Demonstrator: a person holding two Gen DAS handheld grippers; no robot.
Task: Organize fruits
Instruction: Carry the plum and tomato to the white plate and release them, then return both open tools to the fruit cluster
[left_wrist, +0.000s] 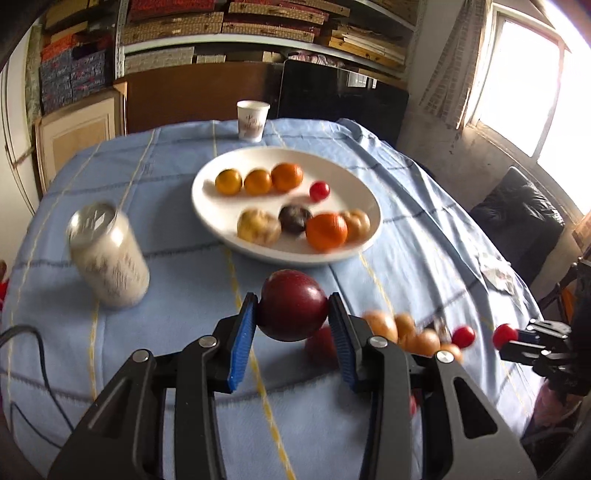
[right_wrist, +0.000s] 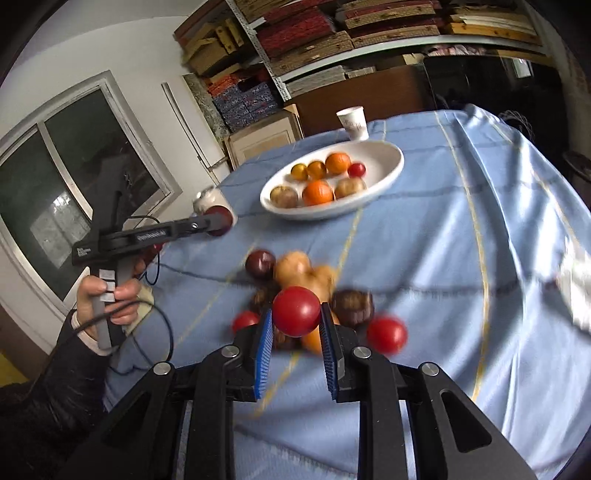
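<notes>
Now both grippers are loaded, left gripper pinching a plum, right gripper a tomato; next, reach the plate.

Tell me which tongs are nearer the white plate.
Left. The left tongs, holding a dark red plum, sit just short of the white plate. The right tongs, gripping a red tomato, hang back over the fruit pile.

paper cup print blurred, can lettering unreadable
</notes>
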